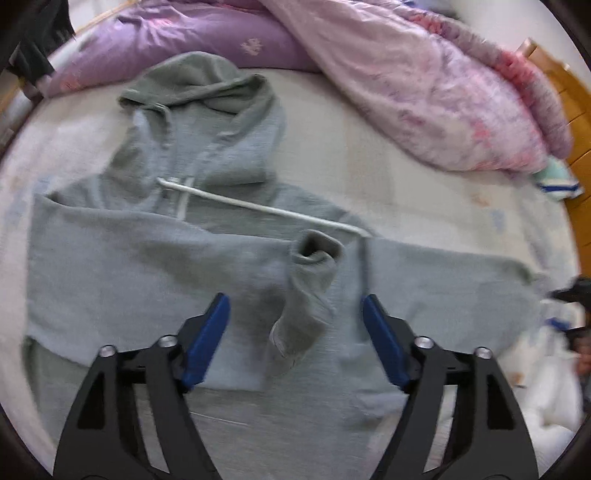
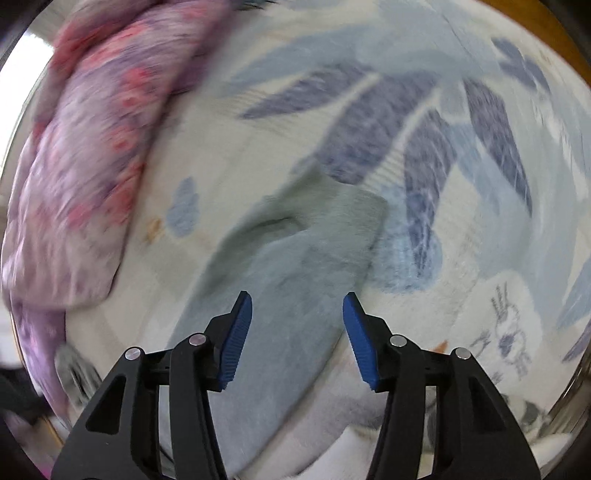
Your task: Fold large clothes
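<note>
Bedding covers the surface: a pale sheet with a purple pillow at the left and a pink flowered quilt to its right. No writing is readable. The grey hoodie lies flat on the sheet, sleeves folded across. The left gripper is wide apart above it, holding nothing. The right gripper is also wide, over a sleeve on the leaf-patterned blanket.
</note>
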The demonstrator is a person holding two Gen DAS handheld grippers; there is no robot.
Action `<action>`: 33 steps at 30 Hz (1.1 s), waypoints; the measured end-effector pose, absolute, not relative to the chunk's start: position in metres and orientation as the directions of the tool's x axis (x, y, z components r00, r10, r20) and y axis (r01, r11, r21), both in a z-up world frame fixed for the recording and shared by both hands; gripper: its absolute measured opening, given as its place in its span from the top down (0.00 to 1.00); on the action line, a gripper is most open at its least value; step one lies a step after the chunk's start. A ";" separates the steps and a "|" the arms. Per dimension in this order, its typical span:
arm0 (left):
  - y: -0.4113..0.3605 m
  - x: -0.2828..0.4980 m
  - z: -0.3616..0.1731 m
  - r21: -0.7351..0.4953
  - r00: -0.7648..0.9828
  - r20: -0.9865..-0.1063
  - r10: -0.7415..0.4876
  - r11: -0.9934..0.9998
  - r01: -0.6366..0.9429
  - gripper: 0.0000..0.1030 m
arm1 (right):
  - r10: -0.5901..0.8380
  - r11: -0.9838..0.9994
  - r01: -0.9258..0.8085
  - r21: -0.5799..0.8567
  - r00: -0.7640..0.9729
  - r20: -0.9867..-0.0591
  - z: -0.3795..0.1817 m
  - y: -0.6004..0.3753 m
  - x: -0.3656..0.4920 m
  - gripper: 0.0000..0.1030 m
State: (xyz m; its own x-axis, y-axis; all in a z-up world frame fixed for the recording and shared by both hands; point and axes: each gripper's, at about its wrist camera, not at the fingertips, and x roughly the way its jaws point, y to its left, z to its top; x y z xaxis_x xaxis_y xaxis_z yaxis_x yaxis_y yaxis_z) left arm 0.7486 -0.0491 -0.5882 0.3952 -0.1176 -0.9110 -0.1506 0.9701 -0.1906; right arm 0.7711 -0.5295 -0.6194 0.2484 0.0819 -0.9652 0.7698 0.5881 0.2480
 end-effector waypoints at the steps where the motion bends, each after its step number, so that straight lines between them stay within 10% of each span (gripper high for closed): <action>1: -0.047 0.747 -0.583 -0.237 0.415 -0.895 -0.162 0.962 -0.134 0.25 | 0.080 0.549 0.795 0.260 0.259 -0.963 -0.625 -0.537 0.770 0.52; 13: 0.021 0.737 -0.604 -0.121 0.343 -0.939 -0.017 0.952 -0.282 0.21 | 0.141 0.439 0.863 0.250 0.209 -0.968 -0.690 -0.567 0.773 0.50; 16: 0.049 0.731 -0.608 -0.089 0.317 -0.948 0.026 0.935 -0.343 0.21 | 0.120 0.457 0.846 0.276 0.248 -0.961 -0.685 -0.566 0.774 0.75; 18: 0.068 0.725 -0.607 -0.070 0.308 -0.950 0.052 0.926 -0.371 0.21 | 0.100 0.474 0.825 0.308 0.297 -0.950 -0.672 -0.562 0.773 0.89; 33: 0.191 0.681 -0.558 -0.051 0.328 -0.938 0.114 0.890 -0.453 0.21 | 0.030 0.939 0.238 0.247 0.659 -0.752 -0.477 -0.281 0.761 0.89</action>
State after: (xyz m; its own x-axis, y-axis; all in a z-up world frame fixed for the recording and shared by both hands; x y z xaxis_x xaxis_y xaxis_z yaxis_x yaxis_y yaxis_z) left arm 0.6811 0.1906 -0.5578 0.3281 0.1136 -0.9378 -0.4529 0.8901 -0.0507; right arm 0.7610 -0.2814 -0.4767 0.6585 0.0305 -0.7520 0.2381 0.9394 0.2466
